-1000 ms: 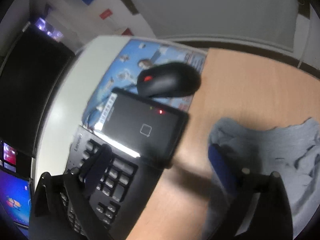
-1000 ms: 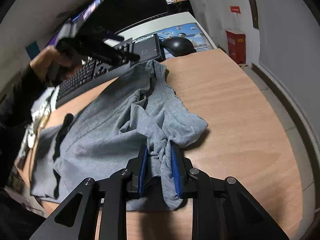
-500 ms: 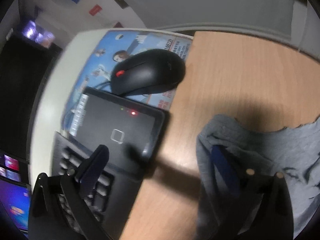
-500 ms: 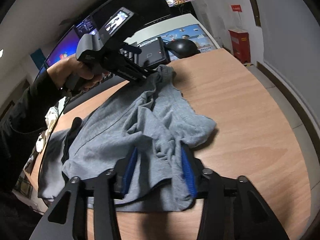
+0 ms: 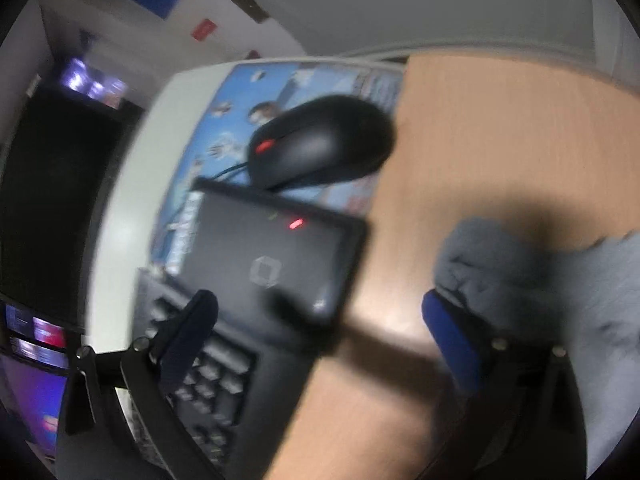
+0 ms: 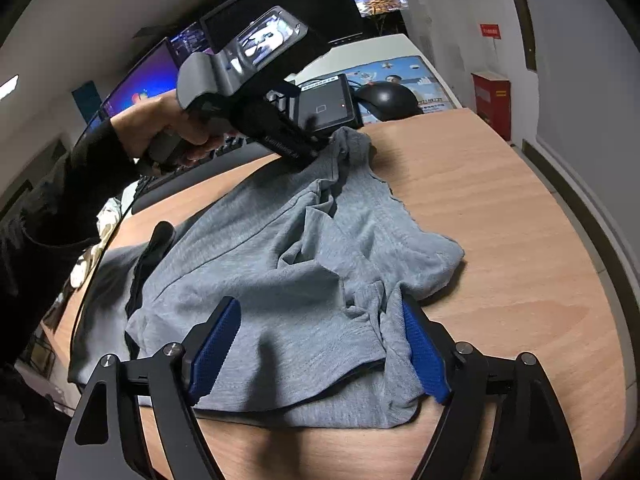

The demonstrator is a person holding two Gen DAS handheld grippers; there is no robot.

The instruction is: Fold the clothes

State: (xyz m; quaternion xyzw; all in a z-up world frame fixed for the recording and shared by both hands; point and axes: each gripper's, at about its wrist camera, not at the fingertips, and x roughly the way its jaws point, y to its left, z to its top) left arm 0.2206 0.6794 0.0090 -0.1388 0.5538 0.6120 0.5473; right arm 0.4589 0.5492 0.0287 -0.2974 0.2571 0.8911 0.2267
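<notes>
Now the right gripper (image 6: 316,344) stood spread wide over the grey shirt (image 6: 276,264), which lay rumpled on the wooden table (image 6: 500,208). At eleven o'clock the left gripper (image 5: 320,328) also gaped open, its right finger (image 5: 450,344) touching the shirt's far corner beside a black mouse (image 5: 320,146).

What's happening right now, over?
Left gripper and right gripper: jaws open. Grey garment crumpled, unfolded on the desk. Card reader close behind it.

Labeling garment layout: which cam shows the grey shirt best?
Right wrist: the grey shirt lies crumpled across the wooden desk, nearly all in frame. Left wrist catches only one blurred edge beside its right finger.
</notes>
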